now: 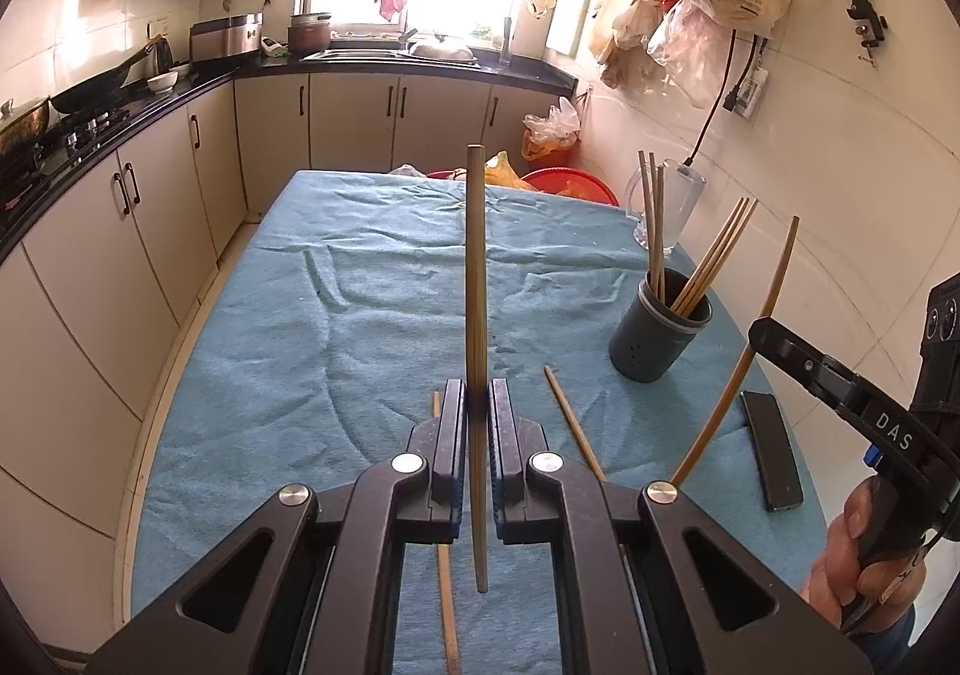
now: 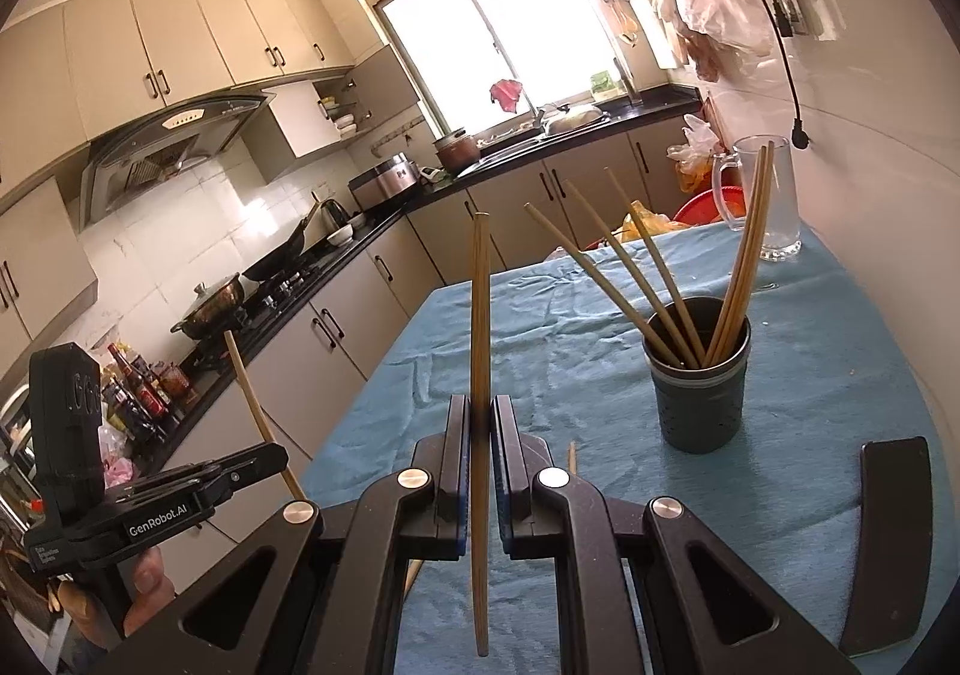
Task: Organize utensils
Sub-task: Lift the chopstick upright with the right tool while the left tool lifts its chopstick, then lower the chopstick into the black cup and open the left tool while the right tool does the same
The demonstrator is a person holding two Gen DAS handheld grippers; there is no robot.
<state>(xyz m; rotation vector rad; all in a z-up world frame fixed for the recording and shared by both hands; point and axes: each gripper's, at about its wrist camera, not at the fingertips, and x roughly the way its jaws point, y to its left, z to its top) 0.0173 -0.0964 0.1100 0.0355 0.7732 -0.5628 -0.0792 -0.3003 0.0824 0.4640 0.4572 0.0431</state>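
left gripper [image 1: 478, 405]: jaws closed tight on one chopstick [image 1: 476, 315], stick upright, thick end up, thin end hanging below the pads
right gripper [image 2: 479, 423]: clamped the same way on a second chopstick [image 2: 480, 375], upright, slightly bowed
right gripper, seen from left camera: at right edge, person's hand [image 1: 864, 555] on its handle, its stick leaning up past the cup
left gripper, seen from right camera: low left, its stick tilted up toward the stove side
holder cup [image 2: 699, 387]: dark round cup, standing on the cloth right of centre, just ahead of both grippers
in cup: six chopsticks, three fanned left, three leaning right, as the right camera shows it
loose chopsticks: one on the cloth [image 1: 573, 423] just right of the left gripper's fingers, another [image 1: 447, 603] lying under that gripper
table cloth [image 1: 300, 345]: blue, wrinkled
phone [image 1: 771, 450]: dark, flat on cloth, near right edge, beside cup
glass mug [image 2: 771, 195]: clear, far right corner, behind cup
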